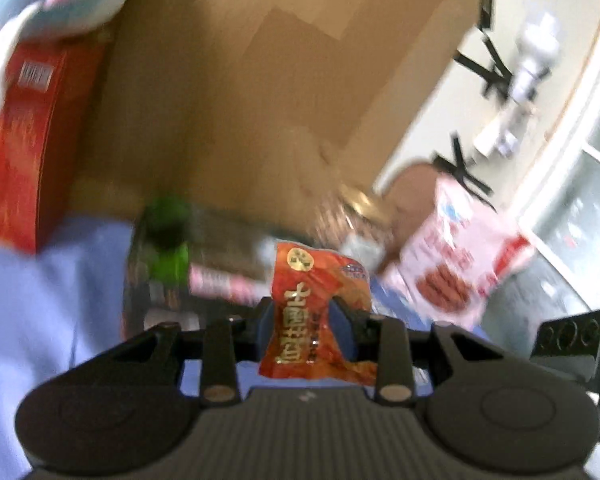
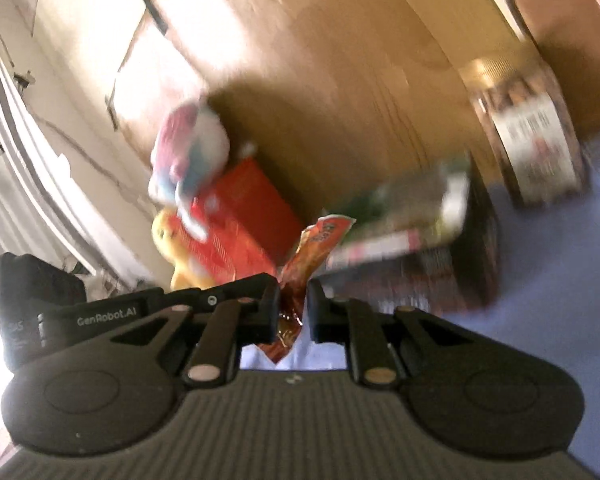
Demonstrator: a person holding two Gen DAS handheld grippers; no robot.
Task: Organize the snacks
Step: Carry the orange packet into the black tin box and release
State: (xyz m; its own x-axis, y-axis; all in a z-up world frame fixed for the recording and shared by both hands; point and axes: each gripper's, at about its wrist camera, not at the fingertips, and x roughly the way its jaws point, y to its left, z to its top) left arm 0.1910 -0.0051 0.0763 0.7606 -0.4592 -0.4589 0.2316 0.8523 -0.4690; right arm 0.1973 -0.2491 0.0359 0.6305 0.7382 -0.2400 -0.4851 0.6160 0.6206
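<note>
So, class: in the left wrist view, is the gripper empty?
No, the left gripper is shut on an orange snack packet.

We look at a home room: big cardboard boxes (image 1: 259, 80) at twelve o'clock, a plush toy (image 2: 191, 152) at ten, a blue cloth (image 2: 548, 300) at four.

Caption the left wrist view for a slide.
Left gripper pinches an orange snack packet above the blue tabletop, cardboard box behind.

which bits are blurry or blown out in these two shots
Left wrist view: background smeared by motion, while the orange snack packet in the left tongs stays sharp. Right wrist view: glare whitens the cardboard box; the plush toy is blurred.
</note>
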